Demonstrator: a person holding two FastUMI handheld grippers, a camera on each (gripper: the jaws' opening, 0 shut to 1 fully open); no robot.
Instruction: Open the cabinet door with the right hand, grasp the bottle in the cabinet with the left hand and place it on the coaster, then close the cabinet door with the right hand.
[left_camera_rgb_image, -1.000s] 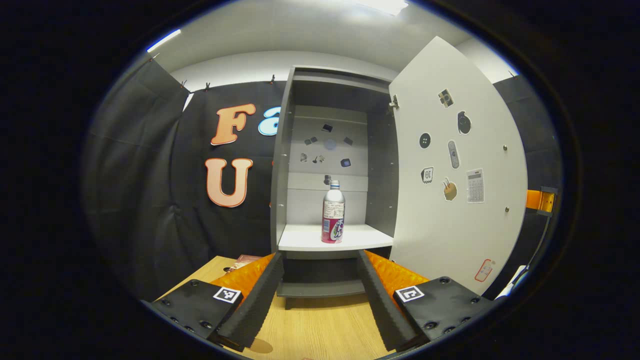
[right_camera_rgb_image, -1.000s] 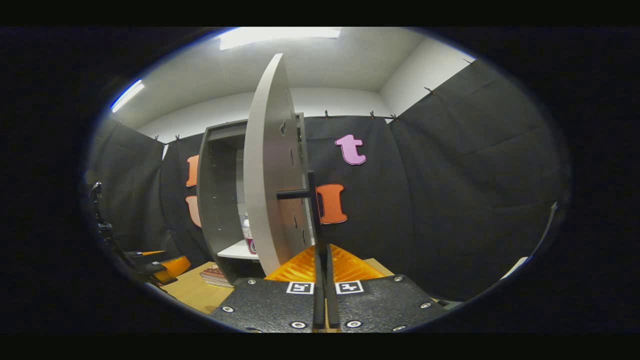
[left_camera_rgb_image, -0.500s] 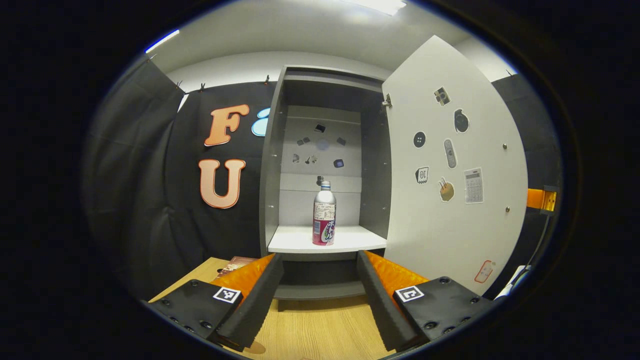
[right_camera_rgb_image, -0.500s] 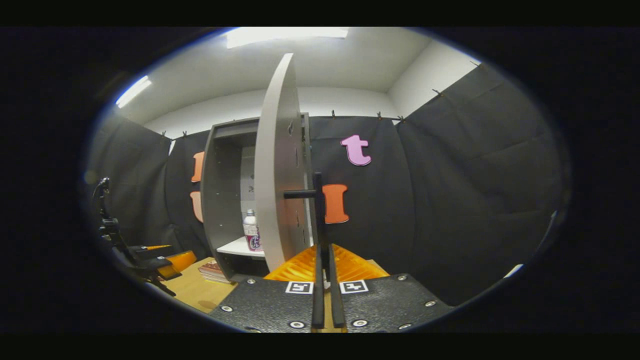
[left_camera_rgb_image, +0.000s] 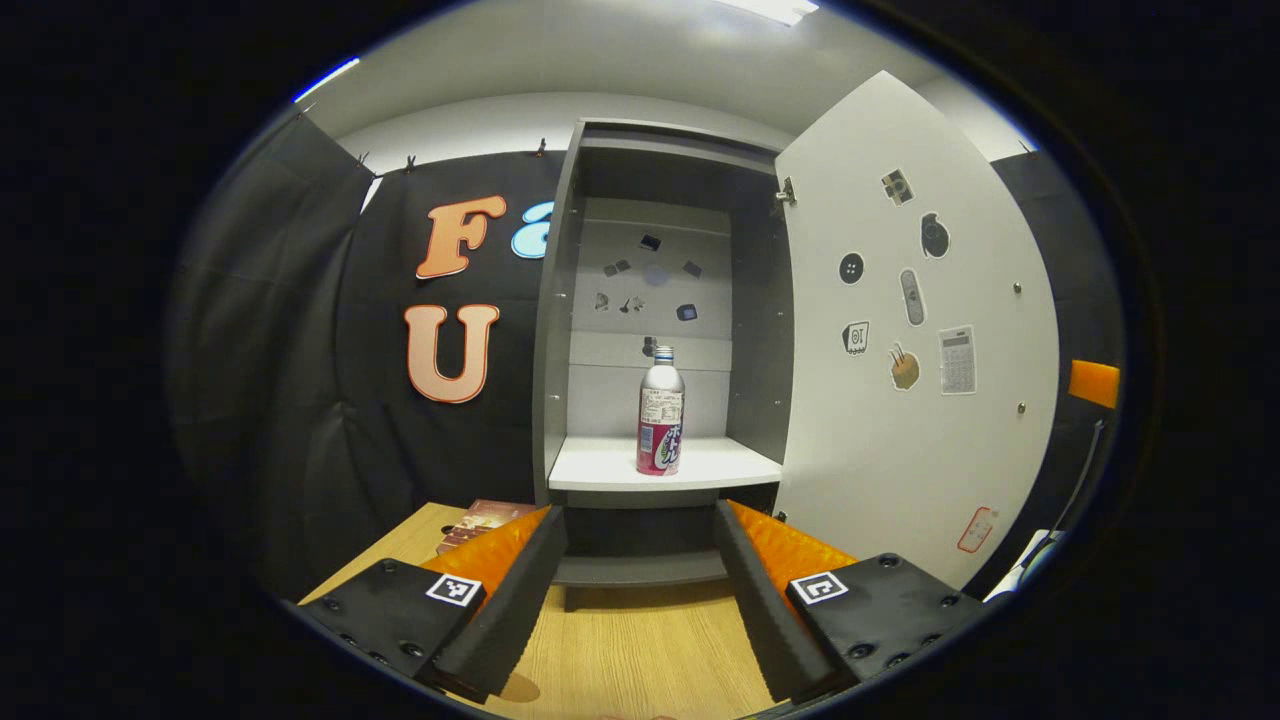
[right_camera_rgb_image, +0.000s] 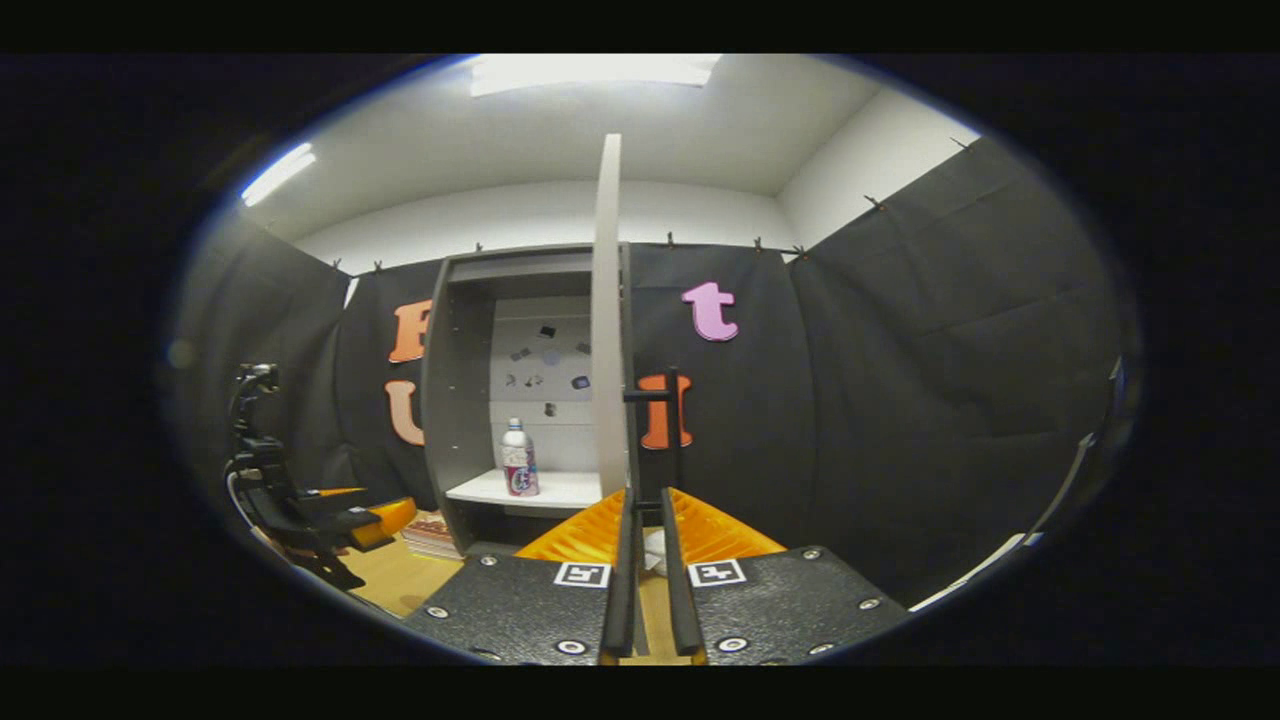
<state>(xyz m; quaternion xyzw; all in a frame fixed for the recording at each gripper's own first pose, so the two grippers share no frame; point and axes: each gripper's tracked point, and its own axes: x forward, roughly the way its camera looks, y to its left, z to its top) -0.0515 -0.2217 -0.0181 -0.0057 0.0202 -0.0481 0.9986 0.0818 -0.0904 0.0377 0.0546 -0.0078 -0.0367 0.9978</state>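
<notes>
Black cloth walls close the booth, and a wooden desk (left_camera_rgb_image: 640, 650) carries a grey cabinet (left_camera_rgb_image: 560, 330) standing against the back at about 12 o'clock from the left claw.

Judging by how things lie, the first step is done: the white door (left_camera_rgb_image: 920, 400) stands swung wide at 2 o'clock in the left gripper view, and edge-on at 12 o'clock in the right gripper view. The right claw (right_camera_rgb_image: 645, 600) sits at the door's dark handle (right_camera_rgb_image: 672, 430), its fingers nearly together with a thin slit between them; whether they pinch the handle I cannot tell. What is left is the grasp, the carry to the coaster, and closing the door.

The left claw (left_camera_rgb_image: 640, 590) is spread wide and empty, low in front of the cabinet, well apart from the bottle (left_camera_rgb_image: 661, 412). In the right gripper view it shows at 9 o'clock (right_camera_rgb_image: 350, 520), over the desk.

On the cabinet's white shelf (left_camera_rgb_image: 600, 470) the bottle stands upright, alone, near the middle, with a silver top and a pink band below. Small stickers dot the back panel. A flat booklet-like thing (left_camera_rgb_image: 480, 520) lies on the desk at the cabinet's foot, at 10 o'clock from the left claw. A round brown disc (left_camera_rgb_image: 512, 688) at the desk's near edge may be the coaster.
</notes>
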